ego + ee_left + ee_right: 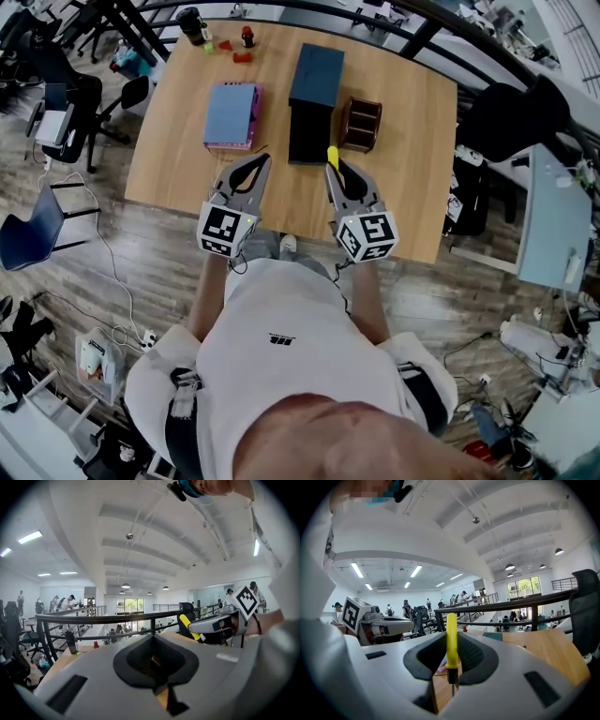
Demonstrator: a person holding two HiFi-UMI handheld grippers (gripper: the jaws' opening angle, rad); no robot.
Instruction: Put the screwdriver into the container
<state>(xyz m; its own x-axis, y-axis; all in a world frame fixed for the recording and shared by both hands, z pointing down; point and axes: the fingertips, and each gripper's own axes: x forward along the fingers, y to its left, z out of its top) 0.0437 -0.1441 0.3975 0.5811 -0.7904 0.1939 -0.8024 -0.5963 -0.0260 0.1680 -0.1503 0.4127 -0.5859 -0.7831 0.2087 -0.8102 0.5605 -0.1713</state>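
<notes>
The screwdriver (451, 637) is pinched between the jaws of the right gripper (334, 172), its yellow handle jutting past their tips, over the near part of the table (187, 159) just short of the dark box (311, 131), while the left gripper (264, 161) is held alongside, its jaws pressed together on nothing.

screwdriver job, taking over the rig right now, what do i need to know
Right gripper: shut on the yellow-handled screwdriver, handle pointing out past the jaws.
Left gripper: shut, empty.
Both are over the near edge of the wooden table. The dark blue box lies just ahead, with the brown wooden organiser to its right.
Done: screwdriver is in hand.
Left: carry it to the container and release it inside.
</notes>
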